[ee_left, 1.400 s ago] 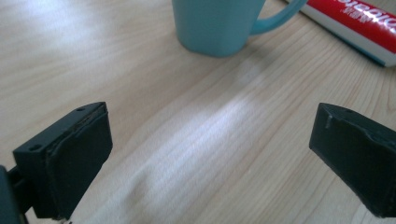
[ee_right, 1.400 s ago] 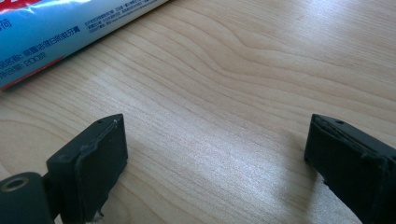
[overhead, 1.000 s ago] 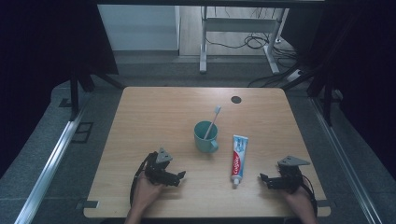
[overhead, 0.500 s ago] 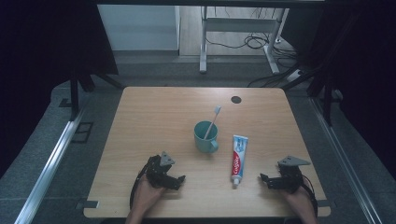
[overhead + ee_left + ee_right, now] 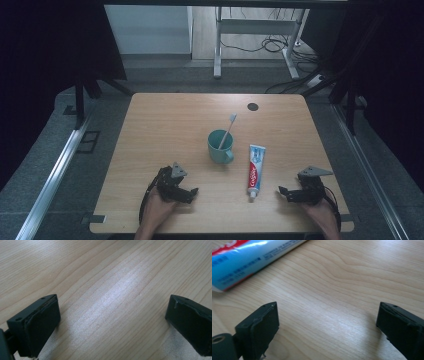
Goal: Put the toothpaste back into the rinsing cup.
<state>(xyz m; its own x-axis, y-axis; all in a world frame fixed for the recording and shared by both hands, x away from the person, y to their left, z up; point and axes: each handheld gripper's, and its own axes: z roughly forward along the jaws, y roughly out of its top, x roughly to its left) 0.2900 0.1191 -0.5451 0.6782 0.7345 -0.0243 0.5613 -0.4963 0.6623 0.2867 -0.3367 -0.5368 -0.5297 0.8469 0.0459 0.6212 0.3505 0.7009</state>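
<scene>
my left tongs (image 5: 191,192) rest spread near the table's (image 5: 165,125) front edge, nothing between them. my right tongs (image 5: 283,192) rest spread near the front right corner, just beside the toothpaste tube (image 5: 255,165). a cup (image 5: 220,146) holding a toothbrush (image 5: 227,130) stands mid-table.

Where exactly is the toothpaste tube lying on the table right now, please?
In the high view, the toothpaste tube lies flat right of centre, beside the green cup, ahead-left of the right hand-held gripper.
</scene>
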